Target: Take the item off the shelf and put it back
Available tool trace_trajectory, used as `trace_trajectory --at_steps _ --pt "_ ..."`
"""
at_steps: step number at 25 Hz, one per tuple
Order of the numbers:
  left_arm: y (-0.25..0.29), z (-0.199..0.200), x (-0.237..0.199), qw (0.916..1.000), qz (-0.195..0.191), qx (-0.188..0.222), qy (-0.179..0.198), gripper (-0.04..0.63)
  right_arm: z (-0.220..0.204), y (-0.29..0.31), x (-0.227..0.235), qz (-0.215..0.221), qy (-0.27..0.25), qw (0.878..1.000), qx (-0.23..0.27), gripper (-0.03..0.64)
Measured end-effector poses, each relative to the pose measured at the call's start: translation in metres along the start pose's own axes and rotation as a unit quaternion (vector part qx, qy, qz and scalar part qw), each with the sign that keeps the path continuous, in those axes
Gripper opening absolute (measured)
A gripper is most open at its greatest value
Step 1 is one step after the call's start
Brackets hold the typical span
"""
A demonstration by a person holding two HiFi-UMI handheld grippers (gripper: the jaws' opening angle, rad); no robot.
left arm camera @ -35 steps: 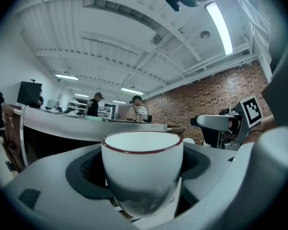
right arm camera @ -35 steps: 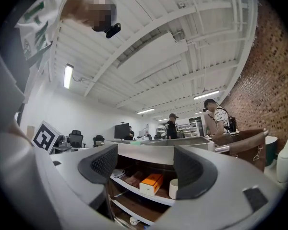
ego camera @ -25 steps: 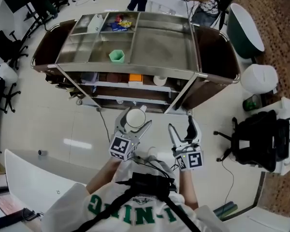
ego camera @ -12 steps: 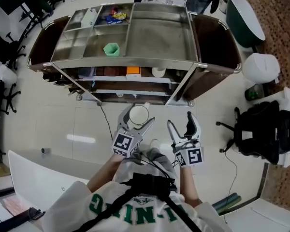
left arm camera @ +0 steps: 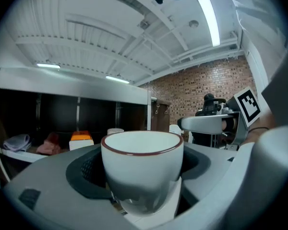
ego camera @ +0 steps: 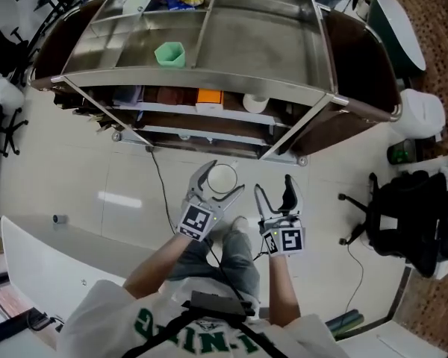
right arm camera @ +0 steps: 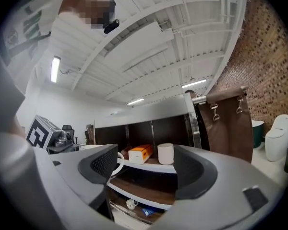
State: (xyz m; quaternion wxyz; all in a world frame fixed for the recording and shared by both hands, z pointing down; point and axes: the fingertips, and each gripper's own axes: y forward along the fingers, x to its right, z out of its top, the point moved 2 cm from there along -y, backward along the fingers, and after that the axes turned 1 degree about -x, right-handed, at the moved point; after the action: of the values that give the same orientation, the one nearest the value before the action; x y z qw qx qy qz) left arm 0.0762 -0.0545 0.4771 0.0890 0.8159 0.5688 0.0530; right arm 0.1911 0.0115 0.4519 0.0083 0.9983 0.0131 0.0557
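While clamped upright in left gripper [ego camera: 221,179], cup [left arm camera: 143,162] off the shelf [ego camera: 172,109], out in front of cart [ego camera: 194,73]. White, maroon rim. Right gripper [ego camera: 275,192] just beside, jaws wide, empty. On shelf: orange box [ego camera: 209,97], white mug [ego camera: 255,104]. Green cup [ego camera: 169,54] on cart top, well apart.

Cup [left arm camera: 143,162] was white, with a thin dark red-brown band round the rim. Left gripper [ego camera: 224,176] and right gripper [ego camera: 273,186] were grey; fingers [right arm camera: 201,171] carried black mesh-patterned pads. Each cube bore black-and-white square markers. Cart [ego camera: 269,43] showed a dull silver steel top and dark brown side panels. Tumbler [ego camera: 169,54] was mint green. Box [ego camera: 209,98] was orange over white. Floor [ego camera: 75,170] was pale cream. Wall [left arm camera: 201,87] ran in red-brown brick pattern. Shirt [ego camera: 119,319] was white, lettered green.
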Motion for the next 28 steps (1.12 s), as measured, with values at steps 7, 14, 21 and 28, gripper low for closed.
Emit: trace_trajectory --at_steps 7,14,21,28 --pt "0.067 -0.146 -0.021 0.9995 0.021 -0.014 -0.019 0.385 -0.142 0.027 0.051 -0.010 -0.003 1.000 -0.012 0.373" --pt "0.127 -0.273 -0.043 0.9991 0.021 -0.027 -0.023 0.385 -0.249 0.054 0.085 -0.006 -0.016 1.000 -0.017 0.373" --pt "0.183 -0.381 -0.064 0.9986 0.044 -0.015 -0.028 0.385 -0.348 0.075 0.122 0.007 -0.037 0.999 -0.006 0.373" --pt "0.212 -0.452 -0.084 0.9973 0.069 0.011 -0.026 0.385 -0.405 0.097 0.140 0.019 -0.055 0.998 0.040 0.373"
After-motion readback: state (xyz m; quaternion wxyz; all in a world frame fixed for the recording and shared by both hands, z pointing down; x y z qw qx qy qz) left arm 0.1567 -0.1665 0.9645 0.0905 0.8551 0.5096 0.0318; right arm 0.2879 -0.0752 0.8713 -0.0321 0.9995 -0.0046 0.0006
